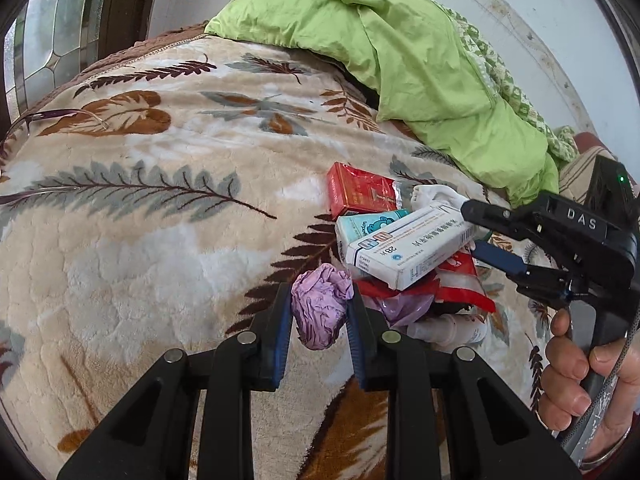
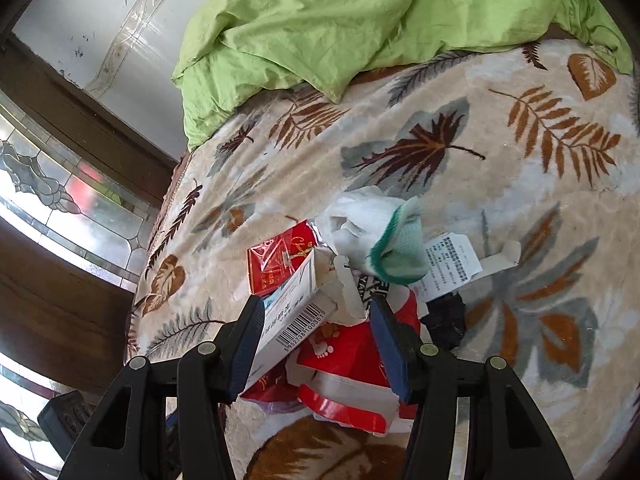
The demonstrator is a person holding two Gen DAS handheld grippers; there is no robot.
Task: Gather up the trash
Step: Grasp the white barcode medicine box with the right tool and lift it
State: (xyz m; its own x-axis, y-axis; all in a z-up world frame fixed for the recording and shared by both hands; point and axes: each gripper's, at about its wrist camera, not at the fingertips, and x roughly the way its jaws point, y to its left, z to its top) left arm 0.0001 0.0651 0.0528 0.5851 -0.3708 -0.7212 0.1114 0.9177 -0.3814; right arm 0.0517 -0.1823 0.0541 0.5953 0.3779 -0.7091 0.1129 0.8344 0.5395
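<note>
While the left gripper [image 1: 320, 312] clamps the purple wad [image 1: 320, 308] between its pads, the right gripper [image 2: 316, 344] is half open astride the white box [image 2: 296, 312] atop the trash pile [image 2: 352, 380] on the blanket [image 2: 500, 160]; both point steeply down.

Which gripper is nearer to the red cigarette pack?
Right. The right gripper straddles the white box leaning beside the red cigarette pack; the left gripper, holding purple plastic, sits farther back.
</note>
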